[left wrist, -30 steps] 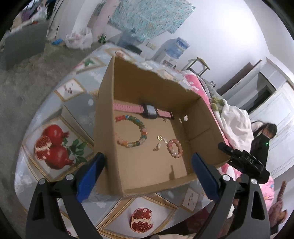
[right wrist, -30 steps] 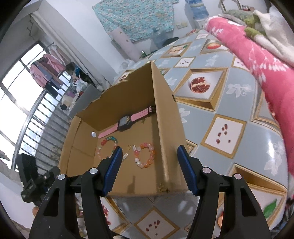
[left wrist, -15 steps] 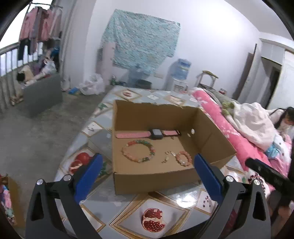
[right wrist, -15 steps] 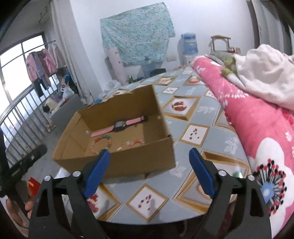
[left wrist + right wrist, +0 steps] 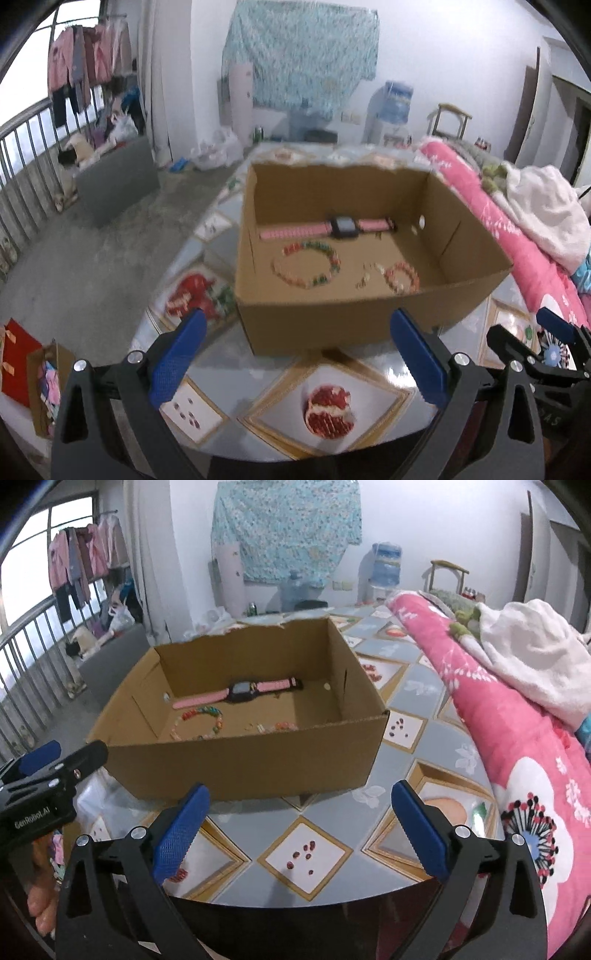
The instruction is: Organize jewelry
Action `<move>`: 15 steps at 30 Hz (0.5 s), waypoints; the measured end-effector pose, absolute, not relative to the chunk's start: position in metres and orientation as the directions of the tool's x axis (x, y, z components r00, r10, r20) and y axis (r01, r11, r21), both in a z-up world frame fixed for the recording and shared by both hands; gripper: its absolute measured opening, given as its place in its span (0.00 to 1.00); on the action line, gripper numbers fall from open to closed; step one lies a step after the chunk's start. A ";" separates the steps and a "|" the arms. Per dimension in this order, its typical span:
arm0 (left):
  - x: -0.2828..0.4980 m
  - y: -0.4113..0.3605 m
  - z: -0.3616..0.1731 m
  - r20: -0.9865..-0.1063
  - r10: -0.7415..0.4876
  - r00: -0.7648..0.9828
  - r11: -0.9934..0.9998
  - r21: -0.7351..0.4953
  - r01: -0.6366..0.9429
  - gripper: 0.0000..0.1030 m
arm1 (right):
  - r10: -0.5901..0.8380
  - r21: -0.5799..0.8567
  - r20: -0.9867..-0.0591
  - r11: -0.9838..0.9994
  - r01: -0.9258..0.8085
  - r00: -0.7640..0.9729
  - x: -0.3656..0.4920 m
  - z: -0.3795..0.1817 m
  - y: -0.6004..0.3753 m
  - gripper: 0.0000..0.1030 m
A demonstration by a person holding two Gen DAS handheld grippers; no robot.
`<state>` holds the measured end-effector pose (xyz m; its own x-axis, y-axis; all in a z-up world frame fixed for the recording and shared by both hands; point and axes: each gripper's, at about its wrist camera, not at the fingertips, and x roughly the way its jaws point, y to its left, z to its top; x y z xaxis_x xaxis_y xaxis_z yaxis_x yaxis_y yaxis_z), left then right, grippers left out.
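Both grippers are held tilted downward at the near edge of the tiled table [image 5: 417, 734], before the brown cardboard box [image 5: 332, 317]. The left gripper [image 5: 295, 354] is seen wide open and empty. The jaws of the right gripper [image 5: 299, 830] are opening, with nothing between them.

Pink watch [image 5: 334, 228] lay flat along box [image 5: 332, 321] far wall; large bead bracelet [image 5: 306, 263] mid-floor; small bracelet [image 5: 402, 277] right of it.
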<state>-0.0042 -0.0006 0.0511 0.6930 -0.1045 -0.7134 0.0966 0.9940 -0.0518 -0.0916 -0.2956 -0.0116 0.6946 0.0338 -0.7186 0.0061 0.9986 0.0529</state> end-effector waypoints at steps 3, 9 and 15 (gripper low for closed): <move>-0.005 -0.004 0.042 -0.740 -0.103 0.664 0.994 -0.054 0.094 0.95 | 0.033 0.049 -0.738 0.999 0.006 0.674 -0.088 -0.017 -0.296 0.92; -0.003 -0.009 0.033 -0.763 -0.097 0.639 0.995 -0.055 0.085 0.95 | 0.041 0.052 -0.758 0.999 -0.003 0.651 -0.079 -0.023 -0.294 0.92; 0.000 -0.010 0.027 -0.777 -0.077 0.624 0.996 -0.040 0.074 0.95 | 0.043 0.054 -0.766 0.999 -0.002 0.642 -0.077 -0.025 -0.292 0.92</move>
